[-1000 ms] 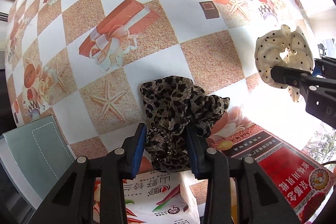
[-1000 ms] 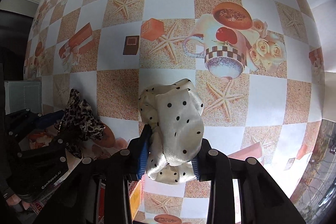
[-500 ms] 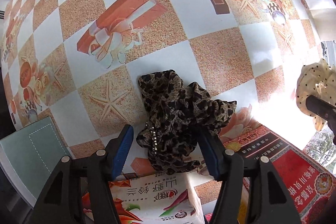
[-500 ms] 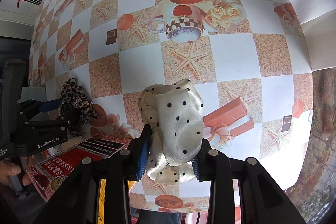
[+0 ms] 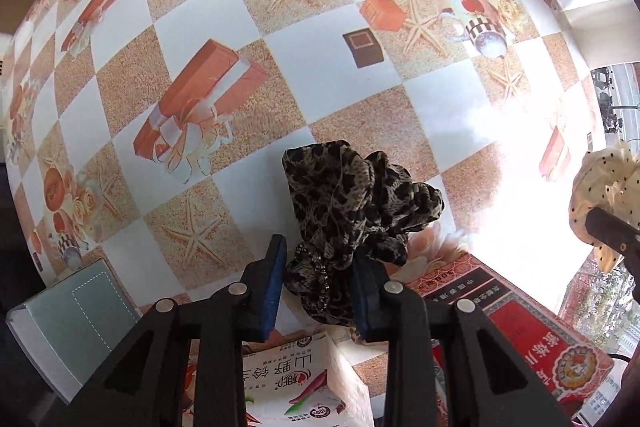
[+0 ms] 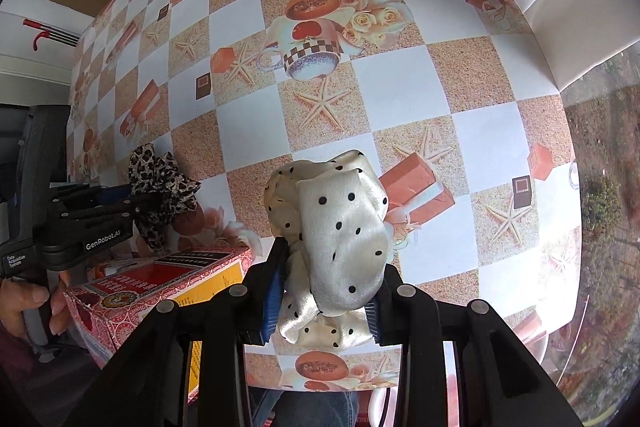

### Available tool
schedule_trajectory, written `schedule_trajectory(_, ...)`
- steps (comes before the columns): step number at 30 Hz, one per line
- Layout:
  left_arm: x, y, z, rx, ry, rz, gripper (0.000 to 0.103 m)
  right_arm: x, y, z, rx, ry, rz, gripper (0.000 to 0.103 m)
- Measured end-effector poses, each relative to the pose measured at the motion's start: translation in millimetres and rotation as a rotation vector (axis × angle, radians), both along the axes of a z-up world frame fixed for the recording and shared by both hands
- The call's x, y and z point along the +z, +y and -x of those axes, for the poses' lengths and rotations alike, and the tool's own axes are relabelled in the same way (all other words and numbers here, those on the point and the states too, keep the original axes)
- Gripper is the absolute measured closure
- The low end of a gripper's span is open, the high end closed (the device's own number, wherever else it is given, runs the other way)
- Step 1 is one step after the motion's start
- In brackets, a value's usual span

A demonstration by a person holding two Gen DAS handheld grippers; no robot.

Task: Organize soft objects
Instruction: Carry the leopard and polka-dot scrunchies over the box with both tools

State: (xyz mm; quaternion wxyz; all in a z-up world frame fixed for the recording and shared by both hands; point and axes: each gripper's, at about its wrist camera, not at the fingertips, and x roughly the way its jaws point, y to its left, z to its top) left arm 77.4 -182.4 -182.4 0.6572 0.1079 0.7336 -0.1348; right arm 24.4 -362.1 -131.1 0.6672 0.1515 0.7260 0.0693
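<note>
Left wrist view: left gripper (image 5: 318,283) jaws closing around leopard scrunchie (image 5: 352,203); right gripper (image 6: 322,293) clamps dotted scrunchie (image 6: 336,227). Risk: slippery fabric slipping free.

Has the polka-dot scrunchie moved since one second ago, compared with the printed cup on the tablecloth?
Yes. In the right wrist view the polka-dot scrunchie now sits lower-right of the printed cup; earlier it was lower-left.

left tool (image 5: 318,287): black arms, blue pads, silver screws | right tool (image 6: 322,297): same build | side print: white "GenRobot.AI", "Data Acquisition System"
</note>
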Motion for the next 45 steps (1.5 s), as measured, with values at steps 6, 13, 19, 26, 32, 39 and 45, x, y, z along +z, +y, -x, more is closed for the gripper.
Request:
schedule_trajectory(6,69,-26,-21,-0.031,-0.173,0.087,0.071,14,-14,4,-0.032,-0.038,0.034,0.067)
schedule_trajectory(13,138,-64,26,-0.167,-0.286,0.201,0.071,28,-30,23,-0.060,-0.057,0.081,0.067)
schedule_trajectory(19,173,-92,84,-0.309,-0.300,0.306,0.071,34,-43,53,-0.074,-0.037,0.109,0.067)
schedule_trajectory(26,189,-84,146,-0.424,-0.283,0.374,0.071,38,-23,96,-0.044,0.001,0.085,0.067)
schedule_trajectory(32,197,-37,189,-0.451,-0.301,0.364,0.070,40,24,128,0.034,0.019,0.047,0.067)
schedule_trajectory(39,196,36,212,-0.351,-0.325,0.296,0.070,48,92,149,0.196,0.008,0.004,0.067)
schedule_trajectory(45,190,104,213,-0.150,-0.343,0.221,0.070,66,152,151,0.392,-0.050,-0.010,0.067)
